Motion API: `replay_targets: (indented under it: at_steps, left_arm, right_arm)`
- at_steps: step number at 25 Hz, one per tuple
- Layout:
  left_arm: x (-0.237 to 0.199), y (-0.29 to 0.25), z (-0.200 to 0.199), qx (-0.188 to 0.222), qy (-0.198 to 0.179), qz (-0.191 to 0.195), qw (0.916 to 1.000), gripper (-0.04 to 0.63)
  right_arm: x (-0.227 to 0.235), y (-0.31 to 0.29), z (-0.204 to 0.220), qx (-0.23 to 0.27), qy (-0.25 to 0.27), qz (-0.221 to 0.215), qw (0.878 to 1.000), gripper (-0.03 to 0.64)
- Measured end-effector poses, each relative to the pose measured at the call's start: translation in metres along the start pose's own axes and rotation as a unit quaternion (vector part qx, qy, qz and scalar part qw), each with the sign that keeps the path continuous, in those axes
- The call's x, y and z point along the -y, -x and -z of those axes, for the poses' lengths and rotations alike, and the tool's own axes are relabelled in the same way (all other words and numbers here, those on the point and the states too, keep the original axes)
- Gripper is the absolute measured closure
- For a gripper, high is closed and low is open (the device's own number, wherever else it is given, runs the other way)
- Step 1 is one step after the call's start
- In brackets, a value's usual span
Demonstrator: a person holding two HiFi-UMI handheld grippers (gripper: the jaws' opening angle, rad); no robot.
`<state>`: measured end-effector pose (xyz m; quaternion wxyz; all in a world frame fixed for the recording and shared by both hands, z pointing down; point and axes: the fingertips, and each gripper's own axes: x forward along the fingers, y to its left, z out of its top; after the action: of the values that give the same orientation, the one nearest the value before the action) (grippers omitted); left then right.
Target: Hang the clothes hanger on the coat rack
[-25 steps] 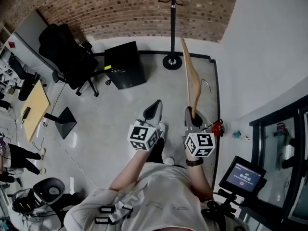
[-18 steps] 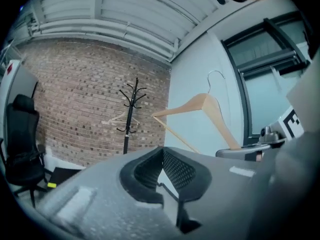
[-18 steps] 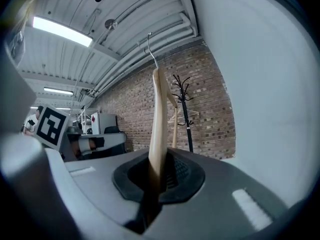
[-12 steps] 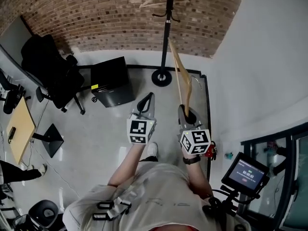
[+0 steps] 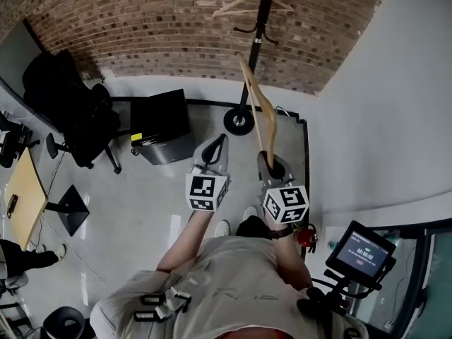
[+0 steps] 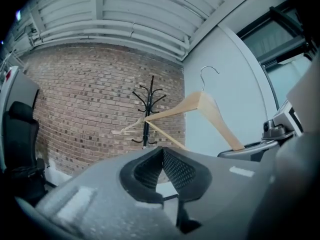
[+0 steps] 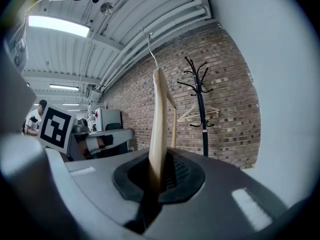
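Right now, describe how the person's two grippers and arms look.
Both the left gripper and right gripper have grey bodies and black textured pads. Each carries a white cube with black square markers. The person wears a light short-sleeved shirt and a dark wristband on the right wrist.

Grey T-shirt (image 5: 233,288), black watch (image 5: 284,235) on right wrist.

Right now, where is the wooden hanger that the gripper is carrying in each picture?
Head view: the wooden hanger is in the middle, rising from the right gripper toward the rack.
Left gripper view: right of centre, with its hook pointing up.
Right gripper view: dead centre, seen edge-on, clamped between the jaws.
Shared landmark: the black coat rack, just beyond the hanger in all three.
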<state>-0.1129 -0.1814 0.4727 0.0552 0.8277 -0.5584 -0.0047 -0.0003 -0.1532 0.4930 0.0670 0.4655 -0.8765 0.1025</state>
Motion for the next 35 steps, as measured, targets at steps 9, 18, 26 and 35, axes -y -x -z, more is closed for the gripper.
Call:
replay_targets:
  at_steps: [9,18,26,35]
  left_arm:
    - [-0.035,-0.103,0.021,-0.014,0.007,-0.011,0.9998,0.595]
    - [-0.067,-0.247,-0.028,0.02,-0.019,-0.026,0.9993,0.595]
    - [-0.071,-0.323,-0.03,0.006,-0.022,-0.038,0.999,0.595]
    - [-0.105,-0.347,-0.022,-0.015,-0.013,-0.057,0.9982,0.595]
  right_arm:
    - [0.076,-0.104,0.011,-0.032,-0.039,-0.045,0.998,0.614]
    - [0.17,-0.22,-0.043,-0.03,-0.025,-0.097,0.995,0.614]
    - [0.223,-0.265,-0.038,-0.066,-0.018,-0.118,0.991,0.614]
    - [0.233,-0.306,-0.015,-0.12,-0.022,-0.144,0.982,0.614]
